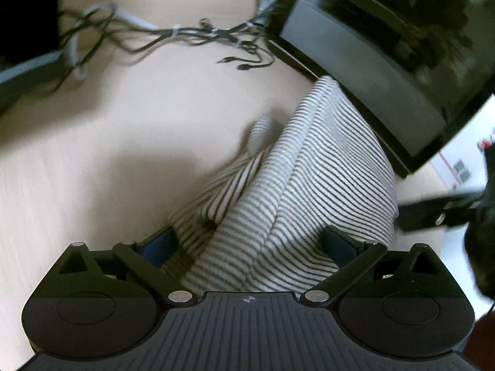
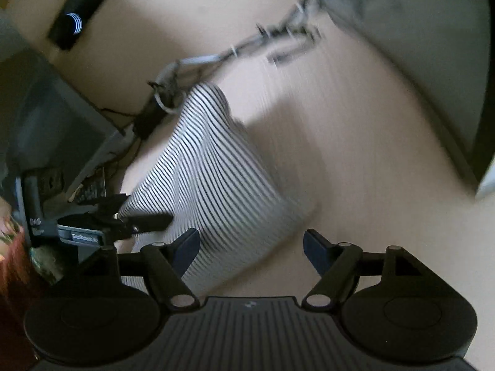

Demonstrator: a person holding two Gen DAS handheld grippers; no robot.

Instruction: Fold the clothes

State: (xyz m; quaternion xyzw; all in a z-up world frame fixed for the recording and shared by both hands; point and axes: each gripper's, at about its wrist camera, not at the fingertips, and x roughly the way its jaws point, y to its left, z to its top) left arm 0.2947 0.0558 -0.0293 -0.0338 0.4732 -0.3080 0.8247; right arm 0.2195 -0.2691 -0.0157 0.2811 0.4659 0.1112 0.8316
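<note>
A white garment with thin dark stripes [image 1: 297, 179] lies bunched and partly folded on the pale wooden table [image 1: 123, 142]. My left gripper [image 1: 249, 244] is open, its blue-padded fingers spread either side of the cloth's near end. In the blurred right wrist view the same striped garment [image 2: 210, 179] lies ahead and to the left. My right gripper [image 2: 252, 247] is open and holds nothing; its left finger overlaps the cloth edge, its right finger is over bare table [image 2: 355, 170]. The left gripper [image 2: 139, 221] shows at the cloth's left edge.
A tangle of dark and grey cables [image 1: 185, 35] lies across the far table. A black monitor [image 1: 386, 49] stands close behind the garment on the right. In the right wrist view a dark bar-shaped device [image 2: 83, 6] lies far left, cables [image 2: 235, 52] beyond the cloth.
</note>
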